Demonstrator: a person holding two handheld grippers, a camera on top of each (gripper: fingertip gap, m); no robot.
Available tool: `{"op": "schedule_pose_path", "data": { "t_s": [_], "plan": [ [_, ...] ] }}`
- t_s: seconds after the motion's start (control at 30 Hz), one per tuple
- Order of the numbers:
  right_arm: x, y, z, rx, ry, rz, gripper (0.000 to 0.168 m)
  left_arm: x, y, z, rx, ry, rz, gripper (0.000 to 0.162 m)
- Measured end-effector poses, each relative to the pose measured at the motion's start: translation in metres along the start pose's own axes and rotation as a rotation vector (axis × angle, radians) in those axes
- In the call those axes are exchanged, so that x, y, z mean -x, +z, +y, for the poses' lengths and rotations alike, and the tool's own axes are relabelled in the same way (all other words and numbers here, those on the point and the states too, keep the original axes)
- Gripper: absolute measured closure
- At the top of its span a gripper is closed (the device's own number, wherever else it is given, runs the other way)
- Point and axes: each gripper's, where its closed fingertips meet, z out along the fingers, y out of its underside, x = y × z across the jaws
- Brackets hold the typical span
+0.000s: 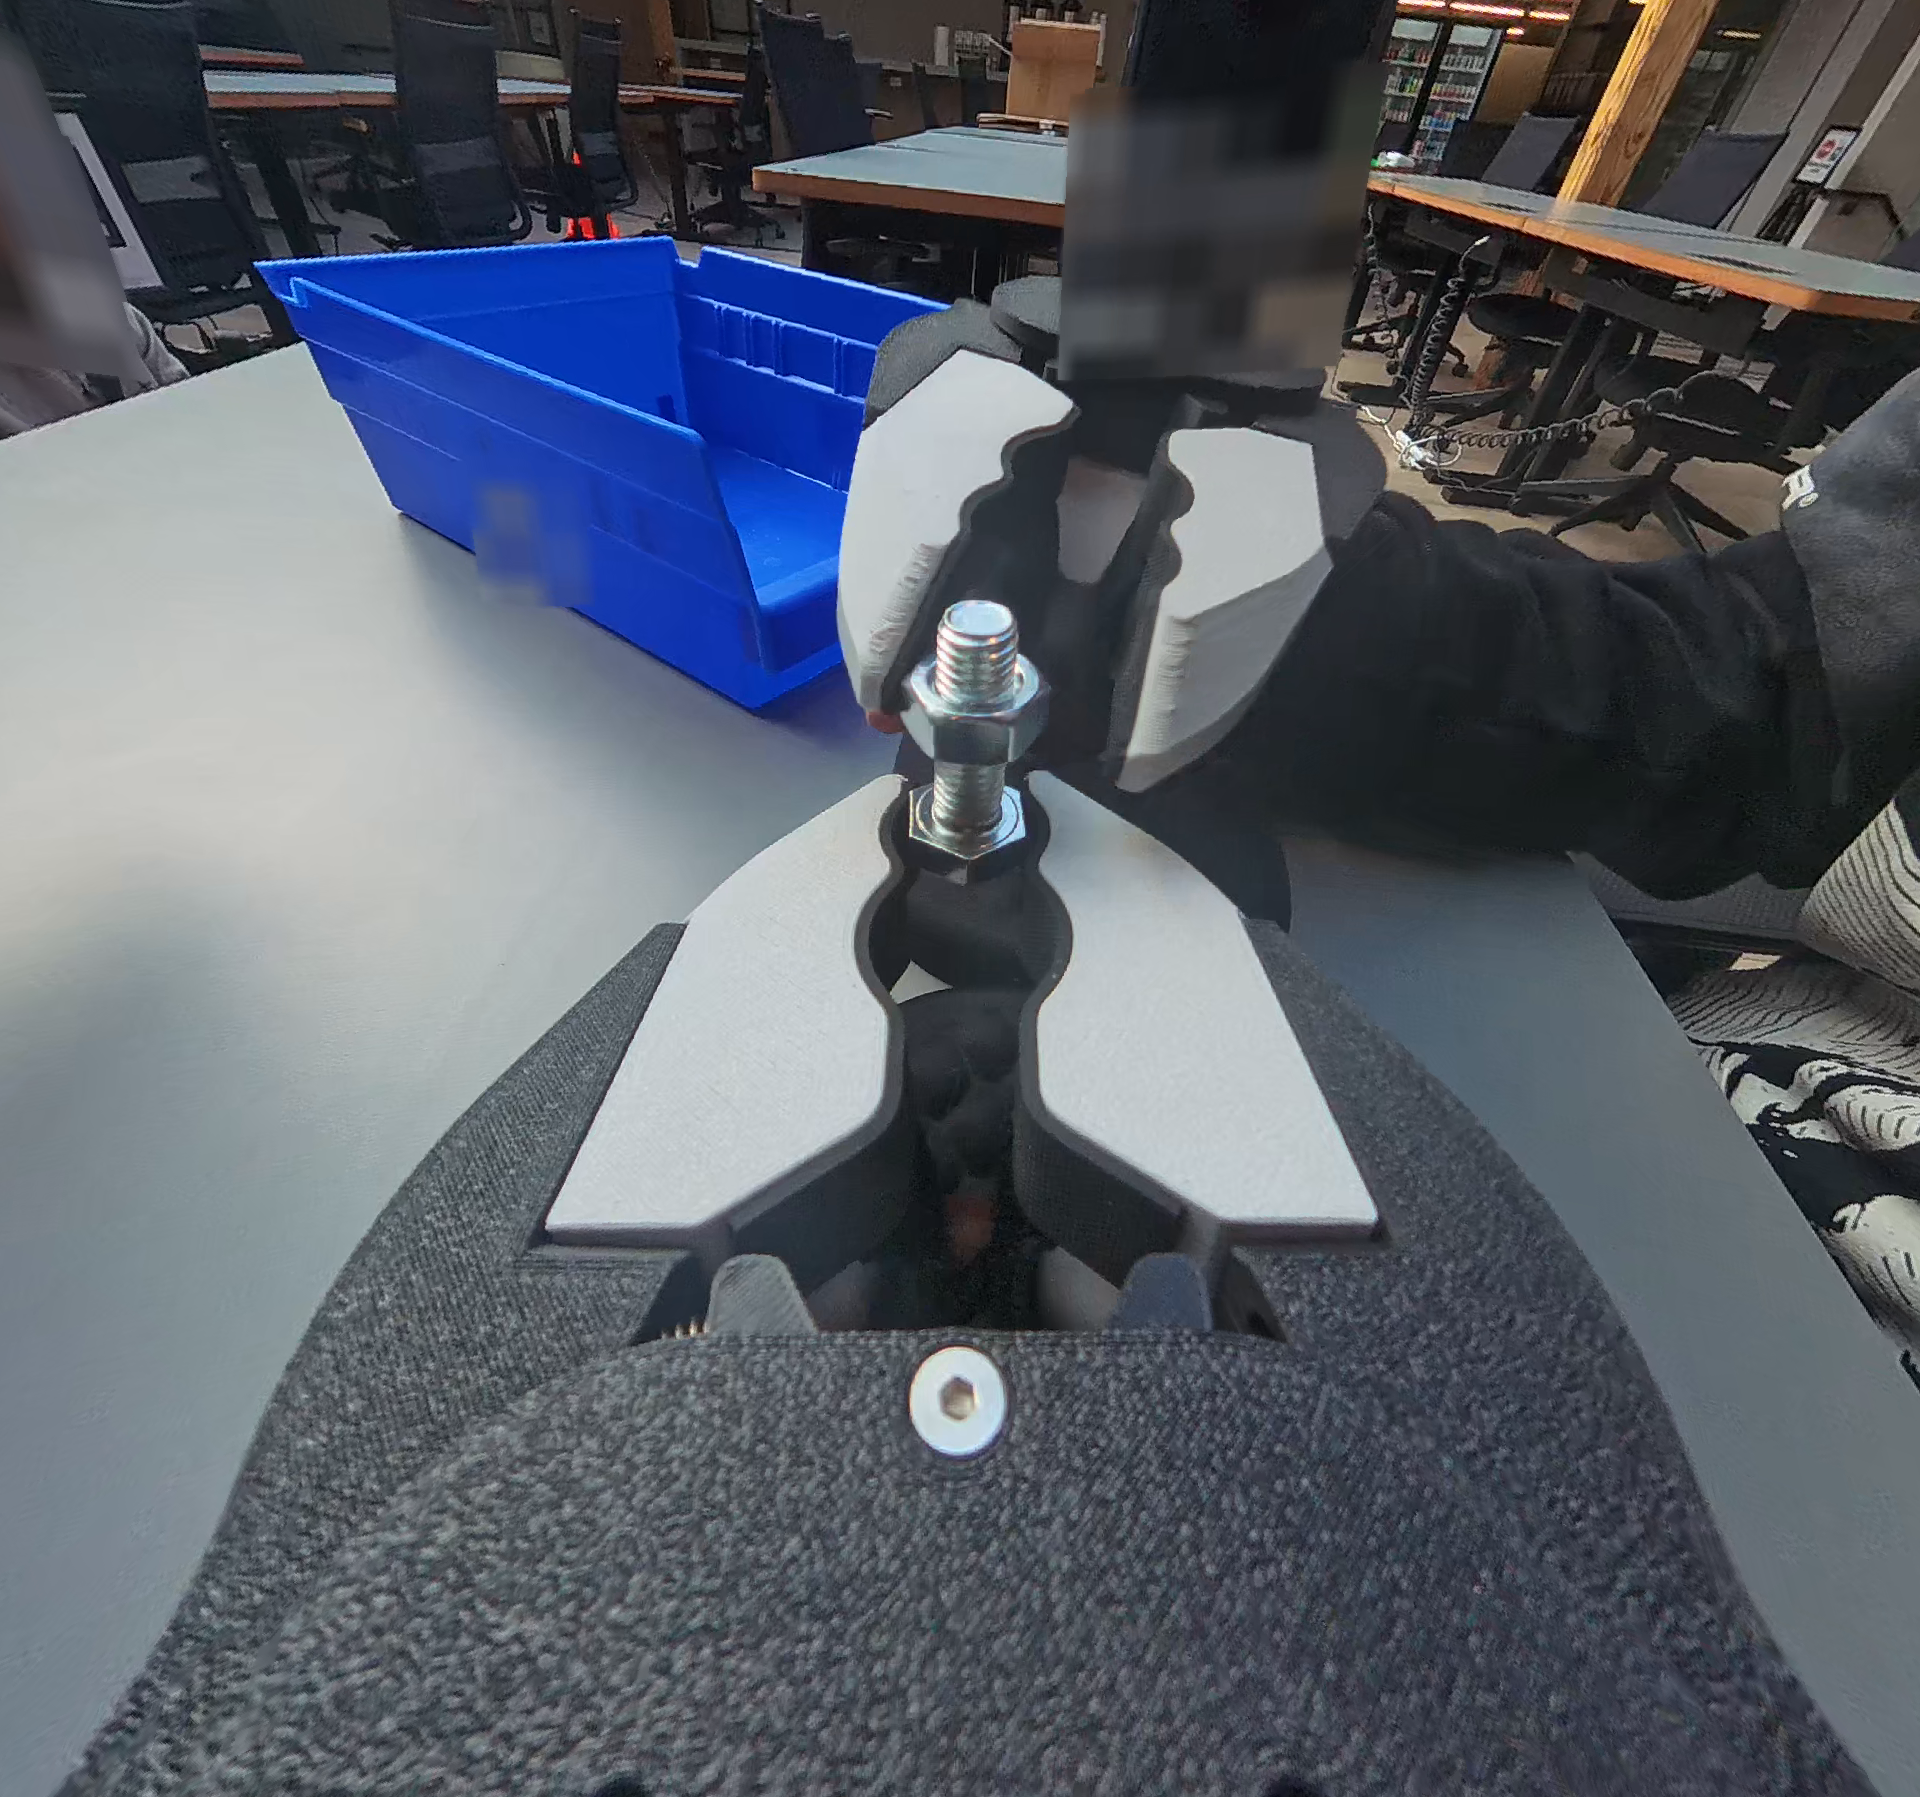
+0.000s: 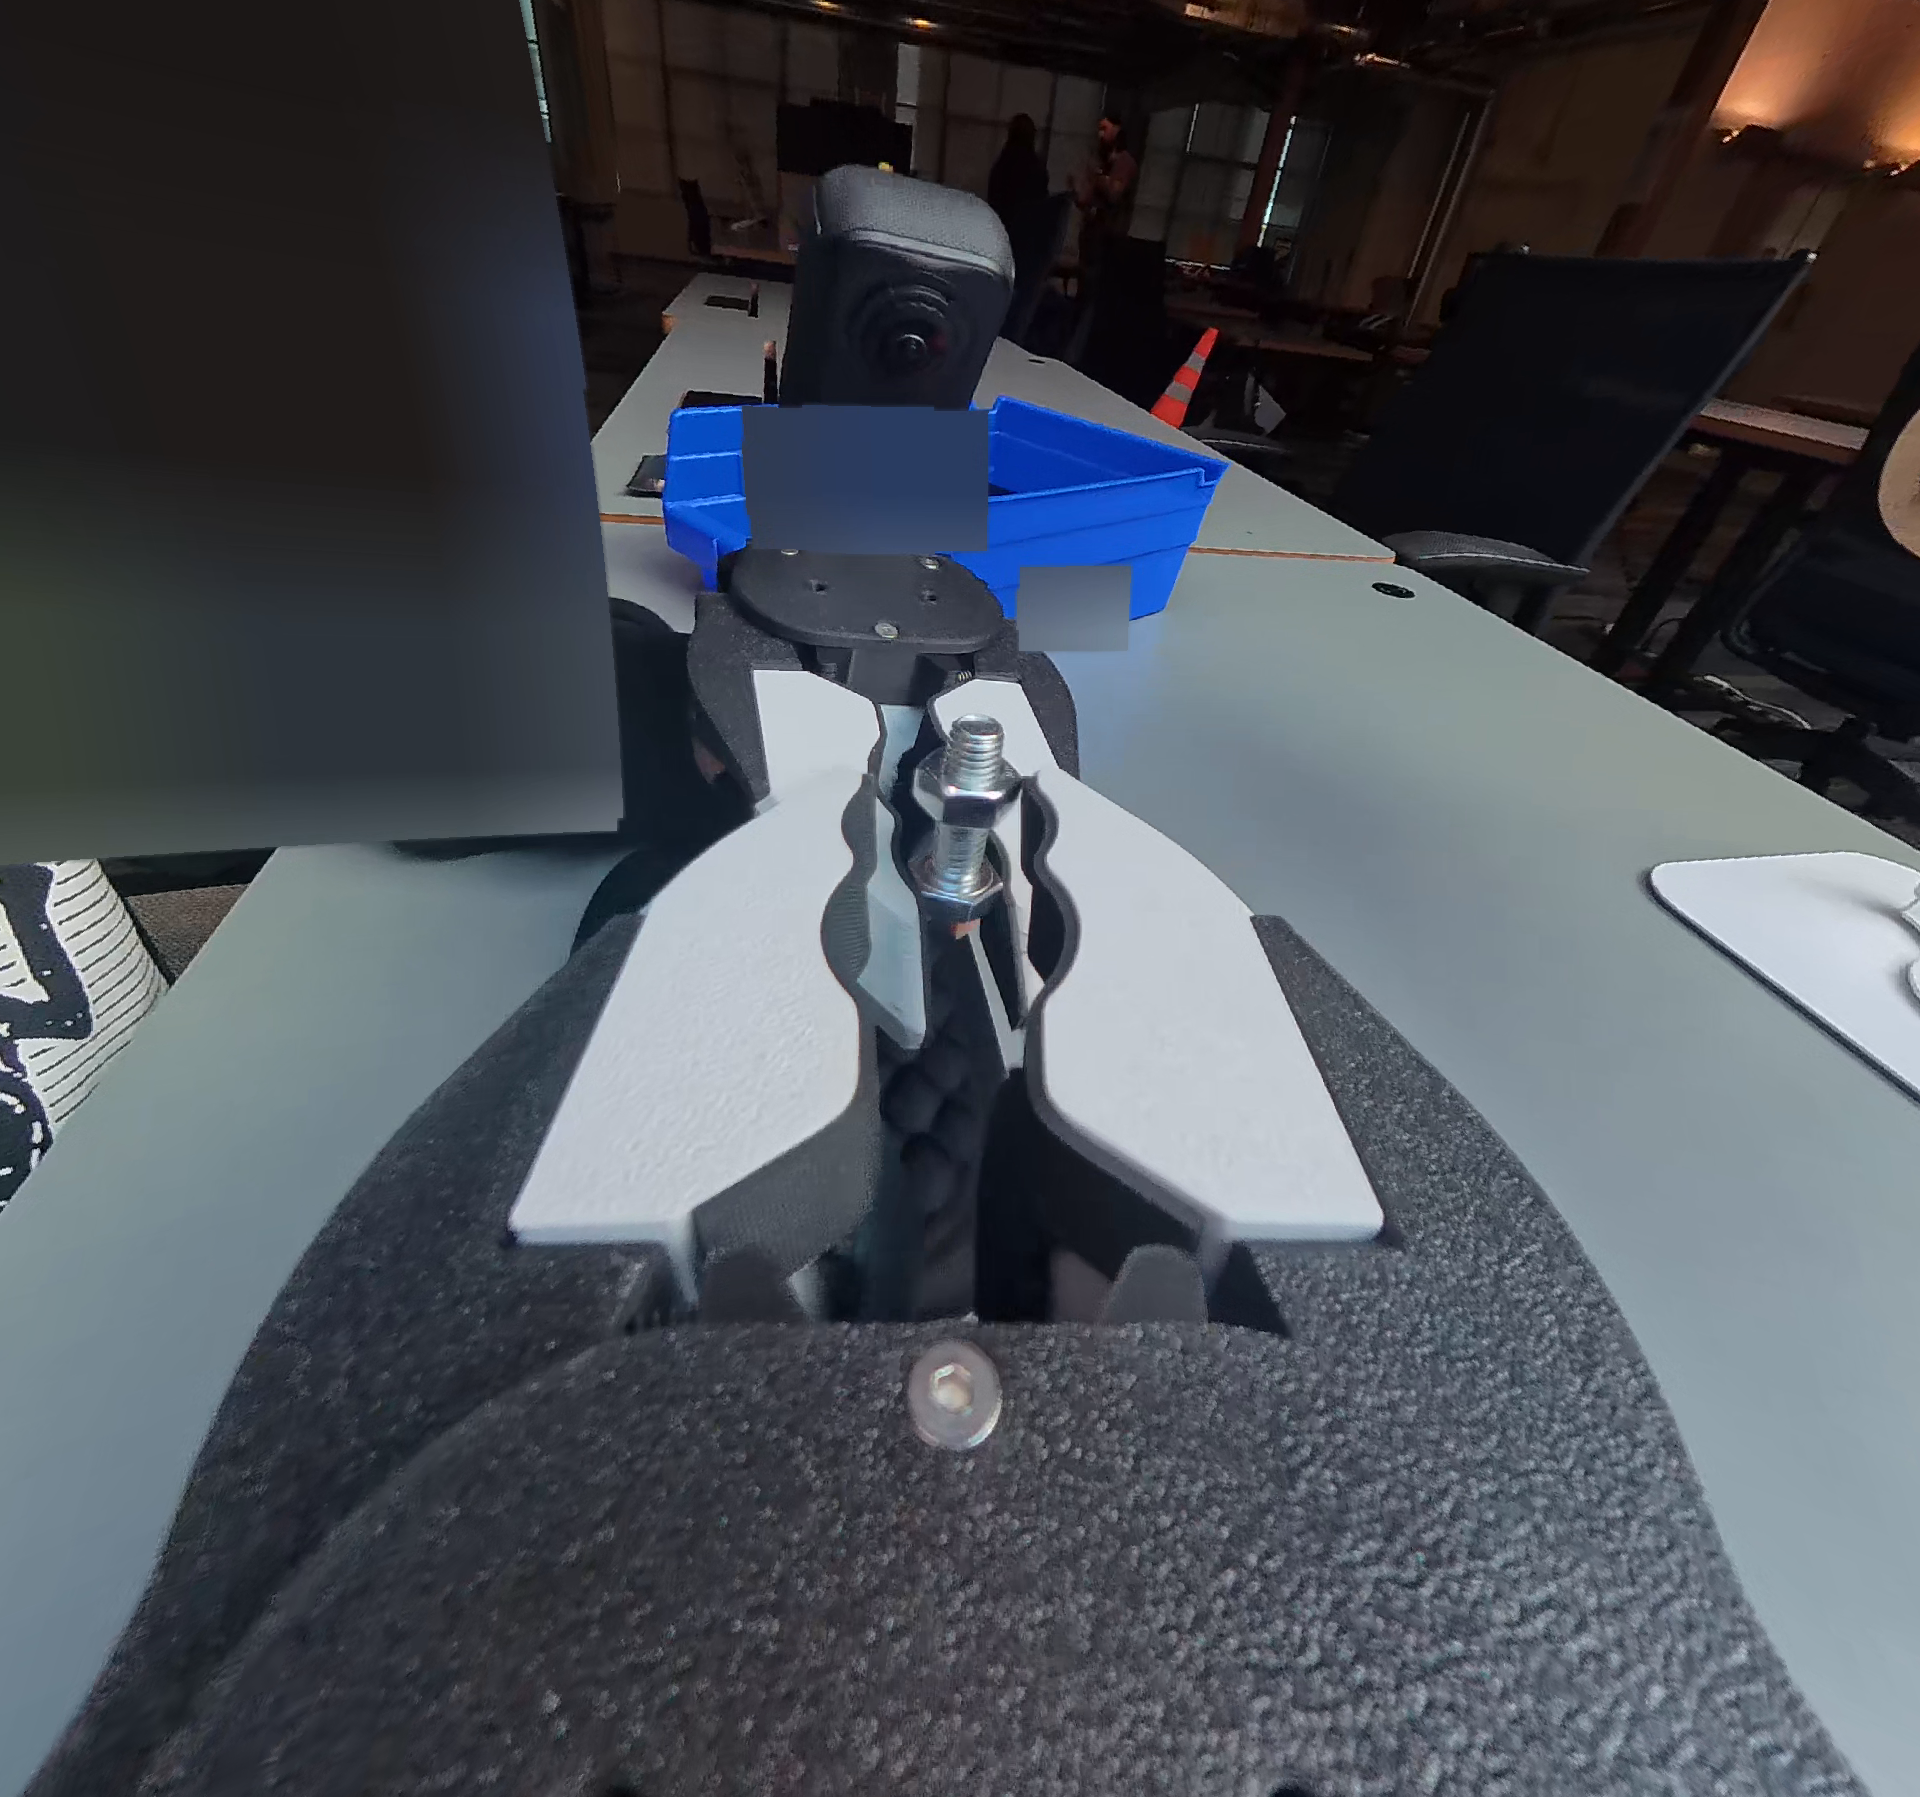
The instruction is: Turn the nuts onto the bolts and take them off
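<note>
A silver bolt point(image 1: 964, 802) stands upright with its thread end up. My left gripper point(image 1: 966, 838) is shut on the bolt's hex head, a little above the grey table point(image 1: 260, 708). A silver nut point(image 1: 972, 708) sits partway down the thread. My right gripper point(image 1: 1008, 734) faces mine from the far side. One of its fingers point(image 1: 894, 542) is beside the nut and the other stands clear. In the right wrist view the nut point(image 2: 966, 791) and bolt point(image 2: 958, 859) lie between my right gripper's point(image 2: 956, 802) tips, with a small gap on the left.
A blue plastic bin point(image 1: 582, 417) stands on the table behind the bolt; it also shows in the right wrist view point(image 2: 1091, 500). A white pad point(image 2: 1787, 937) lies at the right. A dark monitor point(image 2: 291, 345) stands at the left. A black-gloved hand point(image 1: 1507, 687) holds the right gripper. Left tips to right tips: about 5 centimetres.
</note>
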Motion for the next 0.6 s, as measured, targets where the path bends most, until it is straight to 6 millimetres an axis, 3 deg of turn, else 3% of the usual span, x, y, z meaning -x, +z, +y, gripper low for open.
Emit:
{"op": "schedule_pose_path", "data": {
  "t_s": [0.1,0.27,0.37,0.6],
  "plan": [
    [-0.004,-0.010,-0.002,0.007,0.004,0.002,0.161,0.001,-0.001,-0.001,-0.007,-0.006,-0.005,0.145],
    [-0.010,-0.018,-0.009,-0.033,0.017,0.024,0.160,0.001,-0.001,-0.001,-0.005,-0.005,-0.002,0.145],
    [-0.009,-0.010,-0.007,-0.042,0.011,0.032,0.136,-0.001,0.000,0.000,0.001,0.003,0.005,0.145],
    [0.007,0.013,0.001,-0.027,0.020,-0.022,0.113,-0.004,0.002,0.003,0.023,0.023,0.015,0.145]
  ]
}}
